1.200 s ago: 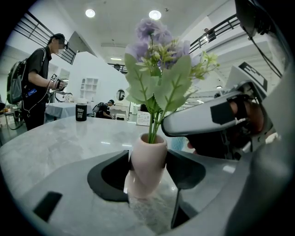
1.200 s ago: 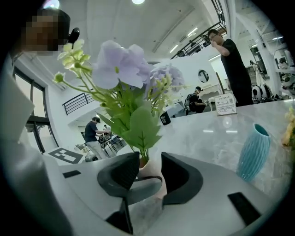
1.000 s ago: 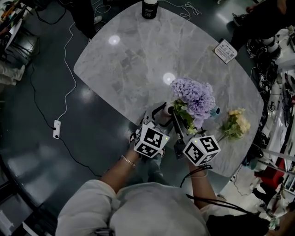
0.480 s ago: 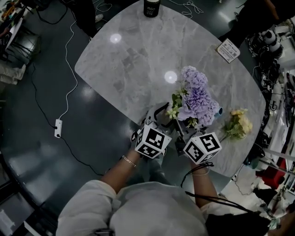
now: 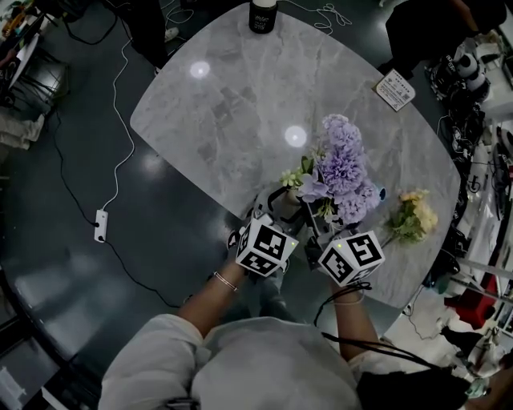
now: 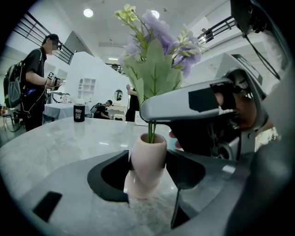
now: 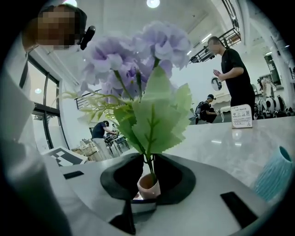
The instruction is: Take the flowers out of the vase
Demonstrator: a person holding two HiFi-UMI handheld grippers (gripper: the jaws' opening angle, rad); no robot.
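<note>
Since a second ago the purple flowers (image 5: 343, 168) have swung their heads toward 12 o'clock in the head view, and the right tongs (image 7: 148, 174) have just been closing. I see the green stems (image 7: 150, 165) running up between the two dark pads, which now look pressed against them just above the vase mouth. The stems still sit inside the vase (image 6: 148, 156). My left tongs (image 6: 147, 169) clamp the pale vase by its belly, one pad on each side, and it stands upright on the desk (image 5: 224, 104) near the 6 o'clock edge. The right tongs reach in from 3 o'clock of the left ones, the two marker cubes side by side. A bunch of yellow flowers (image 5: 410, 216) lies on the desk at 3 o'clock from the vase, well apart. A ribbed teal vase (image 7: 274, 177) stands between them. A black can (image 5: 262, 14) sits at the desk's 12 o'clock edge, and a white card (image 5: 394, 88) at about 2 o'clock.
</note>
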